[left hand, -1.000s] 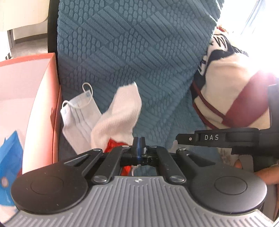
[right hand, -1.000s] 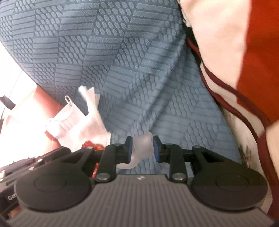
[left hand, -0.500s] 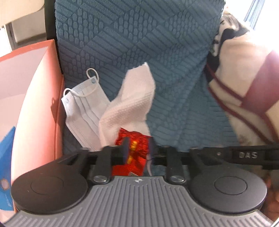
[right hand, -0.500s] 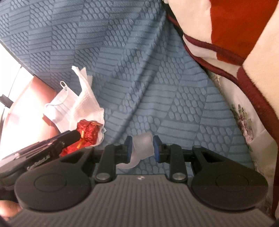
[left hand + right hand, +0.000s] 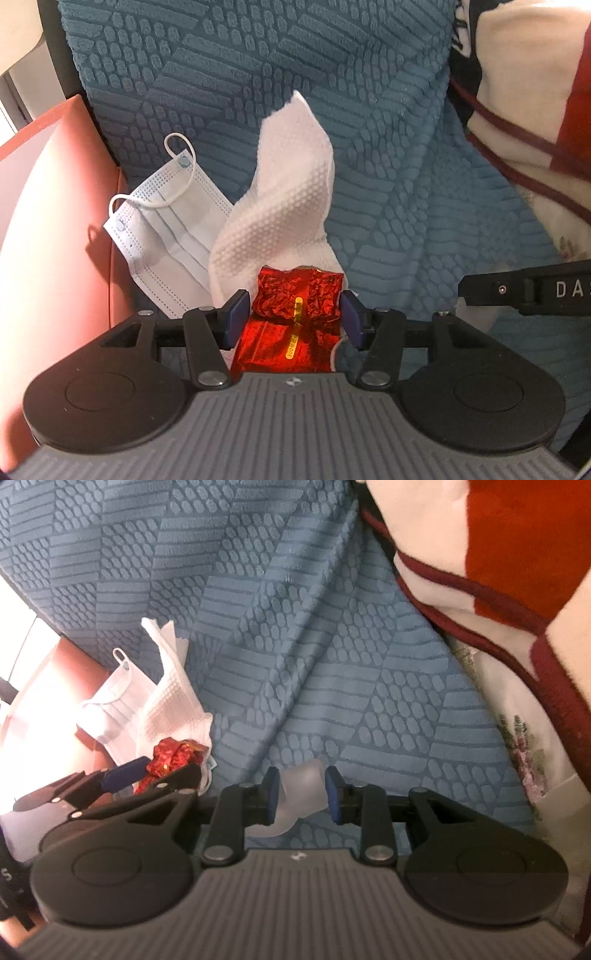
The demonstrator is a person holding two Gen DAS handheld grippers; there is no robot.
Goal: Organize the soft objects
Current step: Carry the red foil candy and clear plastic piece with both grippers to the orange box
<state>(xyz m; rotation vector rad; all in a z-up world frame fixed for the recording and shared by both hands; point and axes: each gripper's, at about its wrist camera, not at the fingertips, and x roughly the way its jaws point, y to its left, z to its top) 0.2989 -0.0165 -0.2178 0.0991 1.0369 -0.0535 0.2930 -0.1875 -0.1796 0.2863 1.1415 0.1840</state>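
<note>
Teal textured blanket (image 5: pixel 388 155) underneath. Red foil wrapper (image 5: pixel 295 317) sits between the wide-open left tongs (image 5: pixel 293 314), pads not touching it; white tissue (image 5: pixel 284 206) and face mask (image 5: pixel 166 236) just behind. Right tongs (image 5: pixel 300 794) clamp a translucent soft piece (image 5: pixel 301 797).

Red foil wrapper (image 5: pixel 295 314), white dimpled cloth (image 5: pixel 288 206), teal geometric-patterned cover (image 5: pixel 369 110).

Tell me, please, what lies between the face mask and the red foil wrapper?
The white waffle-textured cloth stands between the face mask and the red foil wrapper, overlapping both; the left wrist view shows it best.
</note>
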